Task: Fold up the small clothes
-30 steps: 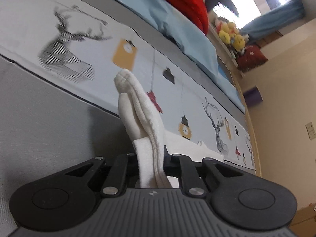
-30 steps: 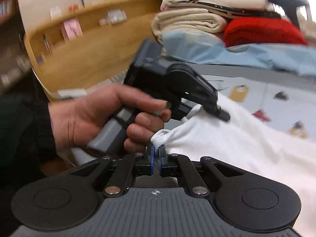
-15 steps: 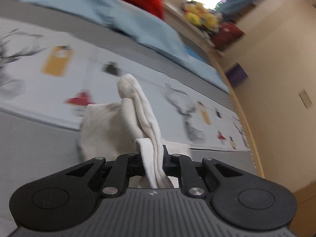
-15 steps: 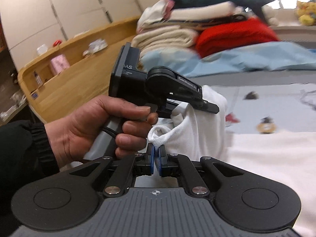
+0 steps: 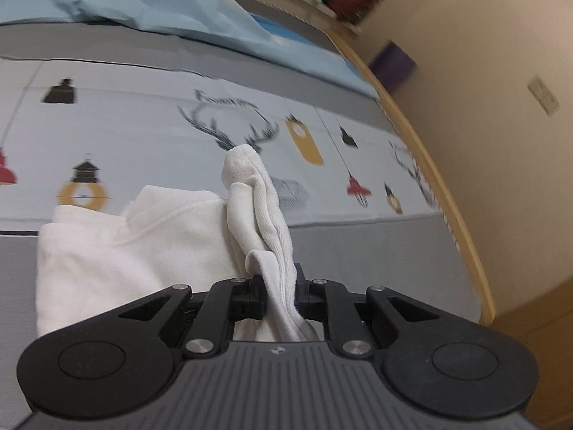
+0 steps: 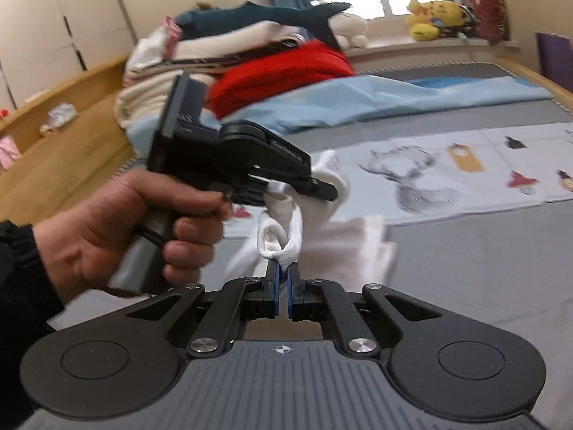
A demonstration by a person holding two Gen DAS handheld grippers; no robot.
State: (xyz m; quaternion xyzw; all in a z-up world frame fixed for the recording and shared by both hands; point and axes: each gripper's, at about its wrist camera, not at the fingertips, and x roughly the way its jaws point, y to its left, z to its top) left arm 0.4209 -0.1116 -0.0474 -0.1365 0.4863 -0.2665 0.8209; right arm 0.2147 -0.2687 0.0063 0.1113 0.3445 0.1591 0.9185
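Left wrist view: our left gripper (image 5: 280,292) is pinched tight on a bunched ribbed edge of the white garment (image 5: 136,247), w/ a rolled tip of fabric poking up past the fingers. The rest of the cloth hangs and spreads to the left, over the grey bed cover (image 5: 358,247) and the printed sheet (image 5: 161,143) w/ deer and lantern motifs. A light blue blanket (image 5: 143,7) lies further back; wooden bed frame (image 5: 440,186) curves along the right, beige wall beyond.

Right wrist view: our right gripper (image 6: 283,276) has its blue-padded fingers pressed together on another rolled edge of the same garment, just in front of the cam. Left hand (image 6: 125,229) is wrapped round the other tool's handle, close by on the left, that gripper clamping the cloth just above ours. Garment sags between the two grips and trails down onto the bed at right. Behind: a stack of folded textiles (image 6: 222,57) w/ a red one, plus plush toys (image 6: 433,18) on the windowsill. Some motion blur.
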